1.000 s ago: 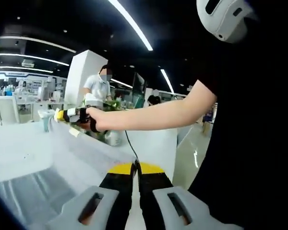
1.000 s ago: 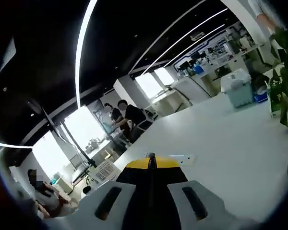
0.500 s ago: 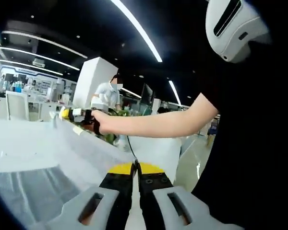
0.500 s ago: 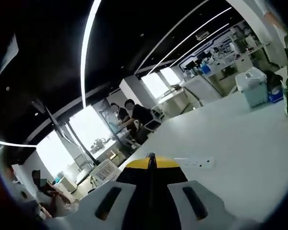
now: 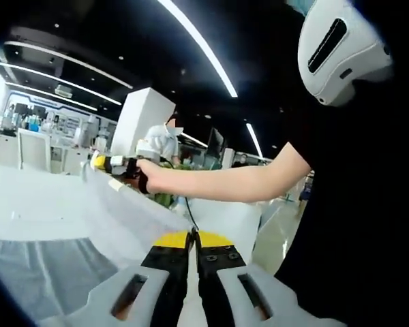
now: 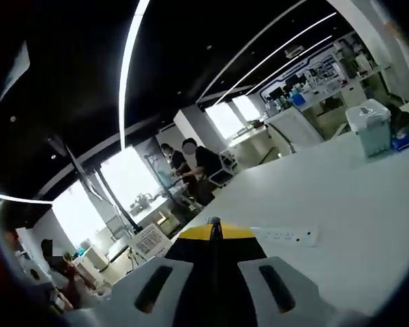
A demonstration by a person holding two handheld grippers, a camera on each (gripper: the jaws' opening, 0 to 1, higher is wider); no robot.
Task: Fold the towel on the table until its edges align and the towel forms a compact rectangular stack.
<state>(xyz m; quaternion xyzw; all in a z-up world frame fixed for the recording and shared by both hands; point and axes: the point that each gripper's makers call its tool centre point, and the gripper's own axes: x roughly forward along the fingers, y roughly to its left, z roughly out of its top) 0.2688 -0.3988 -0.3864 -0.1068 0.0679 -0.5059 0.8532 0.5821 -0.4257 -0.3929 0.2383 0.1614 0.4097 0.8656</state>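
Note:
The towel (image 5: 133,211), pale white-grey cloth, hangs stretched in the air above the white table (image 5: 27,204). One upper edge runs taut from my left gripper (image 5: 194,234) to my right gripper (image 5: 103,162), which a hand holds out at arm's length. My left gripper's jaws are shut on the towel's near corner. In the left gripper view the right gripper pinches the far corner. In the right gripper view my right gripper (image 6: 213,221) has its jaws pressed together, and the cloth between them is hidden.
The person's bare arm (image 5: 225,180) and dark torso (image 5: 354,204) take up the right of the left gripper view. On the table (image 6: 341,204) lie a white power strip (image 6: 286,236) and a lidded plastic box (image 6: 371,126). People stand in the background.
Both grippers stay shut on the towel. Both views have shifted a little with the hands; the stretched towel edge sits slightly higher and farther across the table.

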